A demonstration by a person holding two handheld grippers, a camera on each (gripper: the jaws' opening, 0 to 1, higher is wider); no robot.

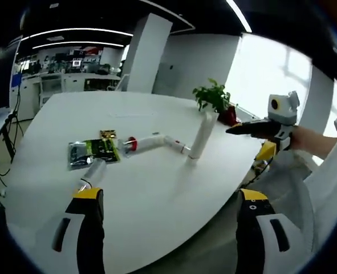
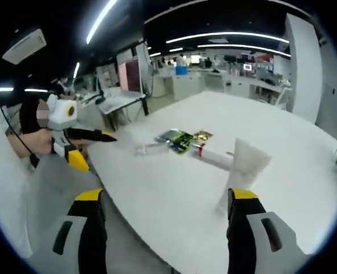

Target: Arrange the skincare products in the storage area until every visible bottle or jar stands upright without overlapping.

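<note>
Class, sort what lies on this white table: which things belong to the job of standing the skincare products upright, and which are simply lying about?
Belong to the job:
upright white tube
lying white tube with a red cap
small white tube
silver tube
green sachet
gold-topped item (too small to identify)

Just lying about:
potted plant

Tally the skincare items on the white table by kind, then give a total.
Standing white tube: 1
Lying white tubes, one with a red band, one short, one nearest the left gripper: 3
Green sachet: 1
Small gold item: 1
Total: 6
</note>
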